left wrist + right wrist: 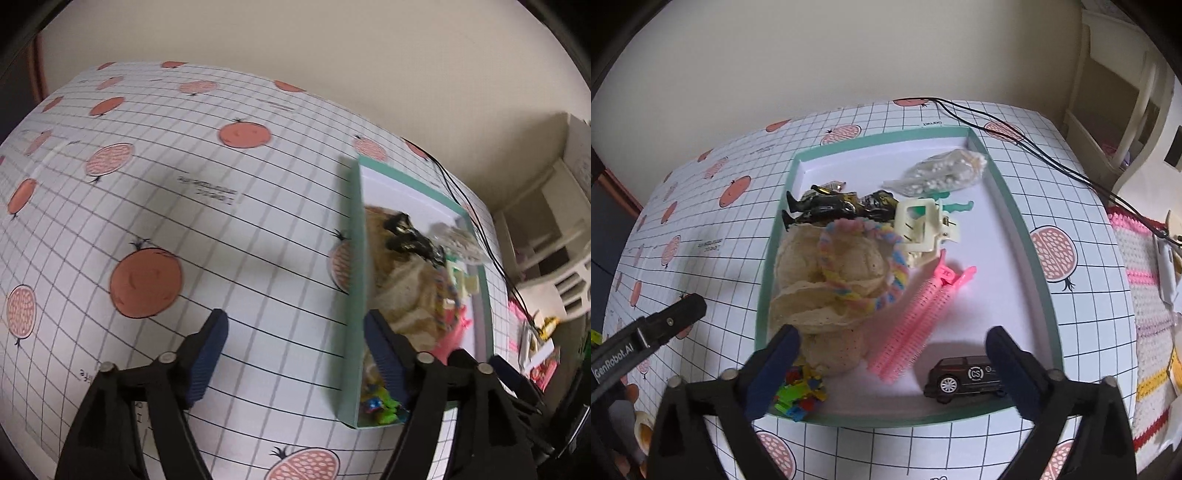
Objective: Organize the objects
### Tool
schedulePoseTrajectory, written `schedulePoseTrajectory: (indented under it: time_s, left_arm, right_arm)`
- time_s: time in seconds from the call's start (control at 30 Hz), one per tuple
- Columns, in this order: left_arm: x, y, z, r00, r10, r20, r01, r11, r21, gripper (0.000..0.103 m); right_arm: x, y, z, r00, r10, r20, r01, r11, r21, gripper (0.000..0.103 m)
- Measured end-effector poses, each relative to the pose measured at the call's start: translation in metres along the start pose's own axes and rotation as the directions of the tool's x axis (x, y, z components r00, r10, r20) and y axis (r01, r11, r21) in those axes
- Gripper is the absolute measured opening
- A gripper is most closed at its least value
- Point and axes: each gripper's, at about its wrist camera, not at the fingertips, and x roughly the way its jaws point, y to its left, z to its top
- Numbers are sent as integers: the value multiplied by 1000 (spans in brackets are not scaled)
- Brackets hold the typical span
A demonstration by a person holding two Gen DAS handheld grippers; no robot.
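A teal-rimmed white box (1015, 221) sits on the pomegranate-print tablecloth. Inside lie a cream knitted cloth (812, 295), a pastel braided ring (897, 273), a cream claw clip (923, 225), a pink hair roller clip (916, 325), a black toy car (964, 374), black toy figures (834, 205), a bag of white beads (945, 171) and a heap of small coloured bricks (801, 395). My right gripper (894, 350) hangs open over the box's near end, holding nothing. My left gripper (295, 332) is open above the cloth, its right finger at the box (352, 295) wall.
Black cables (1034, 147) run across the table's far right corner. A pink-and-white crocheted mat (1145, 295) lies to the right of the table. White furniture (1126, 110) stands in the room's far right corner. The left gripper's arm (646, 332) shows at the left.
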Motion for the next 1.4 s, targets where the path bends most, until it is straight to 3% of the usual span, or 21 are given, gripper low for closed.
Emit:
schedulePoseTrajectory:
  time_s: [0.2, 0.27, 0.6, 0.9, 1.4]
  left_arm:
    - [-7, 6, 4, 996, 71, 61, -71, 997, 1, 103]
    - [-10, 6, 4, 992, 97, 82, -98, 995, 7, 103]
    - [-19, 7, 9, 990, 90, 104, -92, 996, 14, 103]
    - [-52, 17, 1, 968, 128, 214, -139, 990, 35, 103]
    - [-102, 53, -31, 948, 93, 305, -109, 993, 38, 103]
  right_arm:
    - [-1, 3, -1, 1000, 7, 10, -7, 1000, -5, 103]
    - [-1, 2, 0, 1000, 7, 16, -7, 1000, 1, 103]
    - [-9, 5, 1, 999, 12, 37, -12, 1000, 4, 103]
    - [-30, 27, -9, 998, 3, 66, -2, 1000, -15, 103]
    - [-82, 53, -47, 985, -28, 169, 32, 999, -24, 103]
